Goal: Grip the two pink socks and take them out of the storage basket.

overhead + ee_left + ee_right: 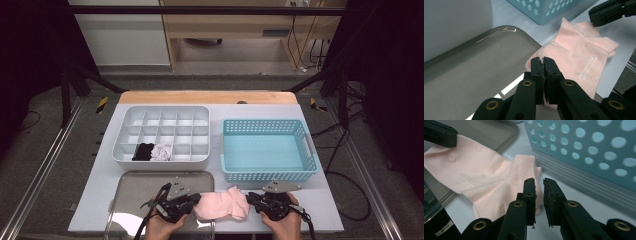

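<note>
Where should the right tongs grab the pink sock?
Take the pink sock at its near right edge, just left of the right tongs, coming in low from the right. It lies flat and limp there, clear of the blue basket.

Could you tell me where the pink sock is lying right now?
In the high view, the pink sock lies at the table's near edge, between both grippers, overlapping the metal tray's right edge.

pale printed logo and two short lines of lettering on pink sock (584,52), too faint and small to read, seen again as blur in right gripper view
</note>
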The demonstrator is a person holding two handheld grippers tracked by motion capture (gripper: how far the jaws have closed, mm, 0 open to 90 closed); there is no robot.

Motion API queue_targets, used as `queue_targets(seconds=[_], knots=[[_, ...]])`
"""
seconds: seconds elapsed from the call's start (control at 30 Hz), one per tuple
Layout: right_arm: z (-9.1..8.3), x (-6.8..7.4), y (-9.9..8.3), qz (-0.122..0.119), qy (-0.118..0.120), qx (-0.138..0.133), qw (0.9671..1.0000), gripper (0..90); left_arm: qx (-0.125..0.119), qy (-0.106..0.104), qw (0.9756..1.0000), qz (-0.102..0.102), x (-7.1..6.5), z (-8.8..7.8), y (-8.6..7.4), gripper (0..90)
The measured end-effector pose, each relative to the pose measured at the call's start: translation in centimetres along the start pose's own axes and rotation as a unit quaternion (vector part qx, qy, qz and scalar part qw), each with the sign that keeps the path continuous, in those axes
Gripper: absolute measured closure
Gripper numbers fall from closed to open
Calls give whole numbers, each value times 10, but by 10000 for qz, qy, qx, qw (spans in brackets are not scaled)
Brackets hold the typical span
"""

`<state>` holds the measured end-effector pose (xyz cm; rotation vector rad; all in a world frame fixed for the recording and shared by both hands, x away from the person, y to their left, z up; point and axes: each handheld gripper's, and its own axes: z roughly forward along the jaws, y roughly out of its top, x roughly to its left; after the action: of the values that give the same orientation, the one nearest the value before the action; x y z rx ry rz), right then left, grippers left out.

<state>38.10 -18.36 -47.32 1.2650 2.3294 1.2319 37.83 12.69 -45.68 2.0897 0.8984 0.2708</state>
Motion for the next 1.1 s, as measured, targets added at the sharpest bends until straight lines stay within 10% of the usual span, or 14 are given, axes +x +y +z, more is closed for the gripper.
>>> queue_targets(seconds=[0.67,0.9,1.1], knots=[[1,2,-1,-11,21,183,9998,869,88,12,9999,-59,4,5,-1,852],[4,0,-8,65,-51,131,9999,693,134,386,9992,1,6,6,-5,548],[9,4,-10,34,42,207,9998,747,305,230,9991,-184,8,10,-11,561]])
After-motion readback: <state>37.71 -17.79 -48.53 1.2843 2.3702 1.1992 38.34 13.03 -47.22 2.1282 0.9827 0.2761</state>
